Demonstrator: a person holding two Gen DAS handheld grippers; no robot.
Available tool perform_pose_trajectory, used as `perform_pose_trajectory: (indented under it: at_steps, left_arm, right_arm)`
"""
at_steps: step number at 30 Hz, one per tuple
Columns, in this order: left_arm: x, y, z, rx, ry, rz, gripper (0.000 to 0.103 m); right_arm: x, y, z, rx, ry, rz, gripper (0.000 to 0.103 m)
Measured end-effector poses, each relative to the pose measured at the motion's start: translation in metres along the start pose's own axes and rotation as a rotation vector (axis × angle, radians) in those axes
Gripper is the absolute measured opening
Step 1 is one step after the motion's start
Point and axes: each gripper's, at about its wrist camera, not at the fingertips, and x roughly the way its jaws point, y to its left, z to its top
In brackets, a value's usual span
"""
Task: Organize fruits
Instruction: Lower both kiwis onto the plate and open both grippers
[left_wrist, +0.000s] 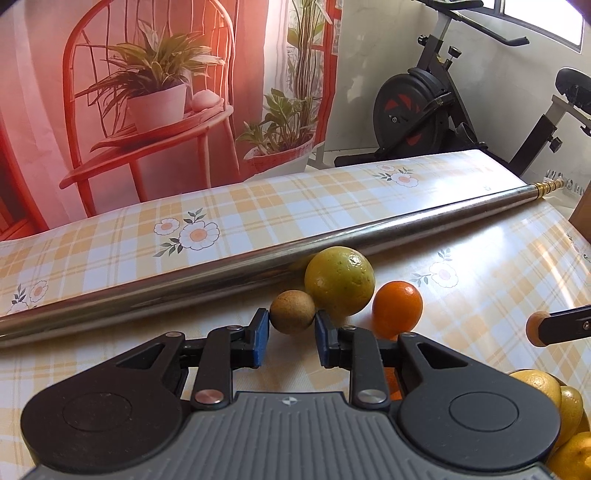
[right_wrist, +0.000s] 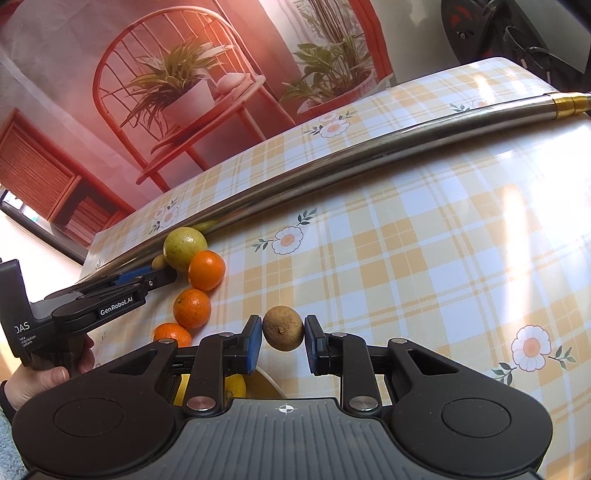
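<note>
Over the bowl (right_wrist: 271, 386) at the near edge, the right hand-held gripper (right_wrist: 283, 338) pinches a brown fruit (right_wrist: 283, 333); yellow fruit already lies inside. By the far rod (left_wrist: 258, 264), the left hand-held gripper (left_wrist: 291, 330) gapes around another brown fruit (left_wrist: 291, 312), so I'd judge sorting roughly midway.

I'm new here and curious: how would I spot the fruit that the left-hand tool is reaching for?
Find the long metal pole lying across the checked tablecloth. Beside it sits a big yellow-green citrus next to an orange. The fruit you want is the small brown ball between the blue pads of the left gripper: smallest, dull and tan.
</note>
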Motion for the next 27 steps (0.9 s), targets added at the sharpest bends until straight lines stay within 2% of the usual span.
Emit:
perform_pose_trajectory:
  at_steps: [9,18,27]
  left_arm:
    - [-0.045,-0.011,-0.015,0.028,-0.003,-0.055,0.028]
    - [-0.097,-0.026,-0.045,0.034,-0.019,-0.124,0.028]
    - [-0.117,-0.050,-0.073,0.059,0.008,-0.172,0.028]
  right_arm:
    - [-0.023,0.018,-0.009,-0.073,-0.029,0.014,0.023]
    - [-0.046,0.029,-0.024,-0.103,-0.048,0.035,0.023]
    - [-0.066,0.035,-0.045,-0.126,-0.049,0.045,0.023]
